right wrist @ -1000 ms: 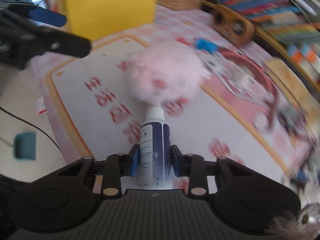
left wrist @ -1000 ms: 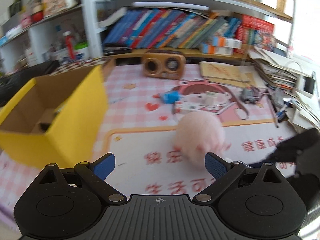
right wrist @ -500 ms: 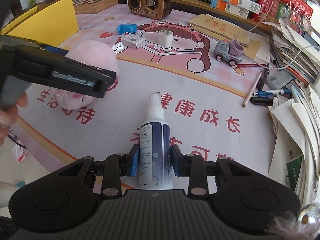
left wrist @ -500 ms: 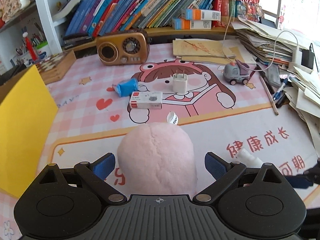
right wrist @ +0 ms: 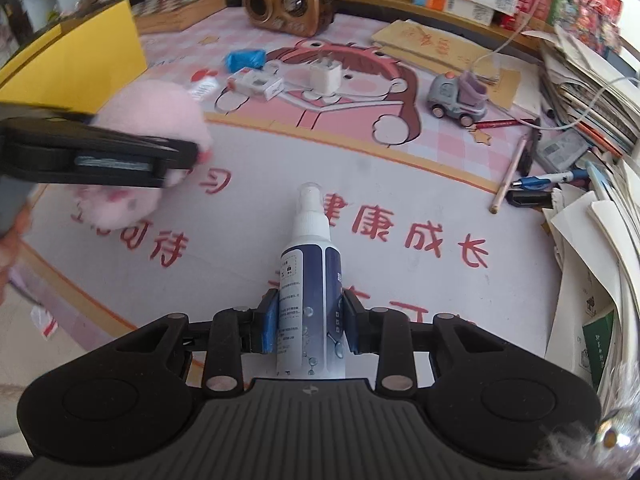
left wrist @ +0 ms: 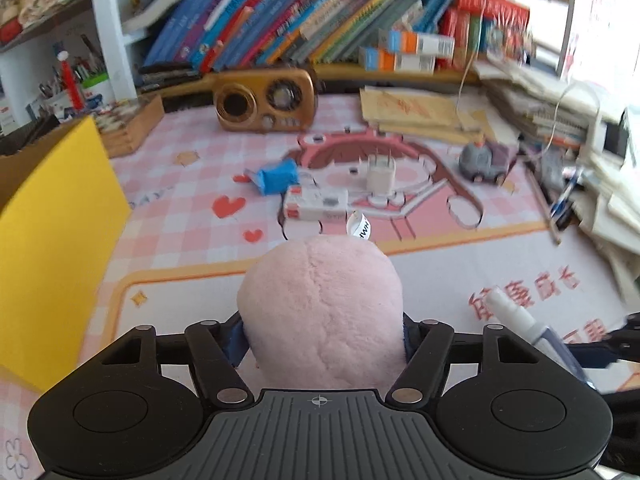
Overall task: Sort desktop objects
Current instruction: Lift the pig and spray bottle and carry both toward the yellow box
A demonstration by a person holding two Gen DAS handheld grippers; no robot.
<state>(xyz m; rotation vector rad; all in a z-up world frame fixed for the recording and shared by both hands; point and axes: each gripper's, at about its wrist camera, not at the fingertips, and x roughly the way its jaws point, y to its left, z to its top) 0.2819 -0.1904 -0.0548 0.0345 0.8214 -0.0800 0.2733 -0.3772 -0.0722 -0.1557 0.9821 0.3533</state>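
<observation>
Closest in the left wrist view, the left gripper [left wrist: 322, 336] has just been closing its jaws, and its blue pads now press both flanks of the pink plush toy [left wrist: 322, 312], which fills the gap between them. Just to the toy's right the right gripper [right wrist: 308, 320] is clamped narrow on the body of a white-and-navy spray bottle [right wrist: 310, 280], whose nozzle points away along the fingers. Both are over the pale, red-lettered part of the cartoon mat [right wrist: 400, 184] that covers the bench. Left of the toy stands a yellow cardboard box [left wrist: 52, 240]. Just beyond the toy, on the mat's pink picture, lie a small white carton [left wrist: 316, 204], a crumpled blue wrapper [left wrist: 276, 178] and a white plug charger [left wrist: 381, 176]. Further right of the toy sits a grey toy truck [right wrist: 456, 98], with a pencil [right wrist: 510, 174] and a blue pen [right wrist: 548, 180] near loose papers. Beyond the toy at the back, a brown radio [left wrist: 264, 100] stands below a shelf of leaning books [left wrist: 280, 28].
</observation>
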